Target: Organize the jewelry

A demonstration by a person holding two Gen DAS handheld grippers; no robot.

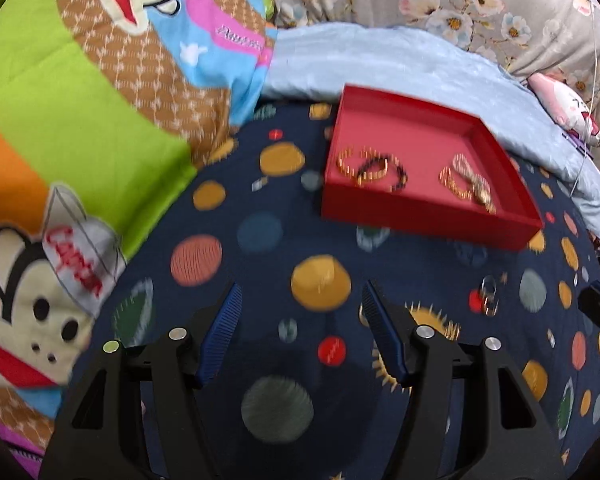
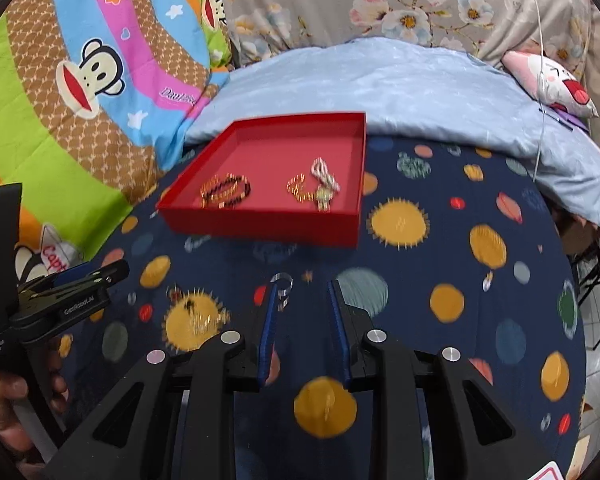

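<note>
Light: we are seeing bright, even room light and soft shadows.
Blur: we are seeing motion smear across the red tray [image 1: 428,216] and bedspread [image 2: 440,280].
Edges: fisheye is bending, corners are going black.

The right gripper [image 2: 304,292] hovers with parted jaws over the planet-print blanket [image 2: 440,264], a small silver ring [image 2: 283,285] beside its left fingertip. Beyond, a red tray [image 2: 260,222] holds beaded bracelets [image 2: 226,192].

Both grippers are matte black with triangular cutouts, round silver screw heads and ribbed blue finger pads [image 1: 222,336]. The left gripper [image 2: 66,296] carries small white lettering (blurred), held by a bare-skinned hand [image 2: 4,408].
</note>
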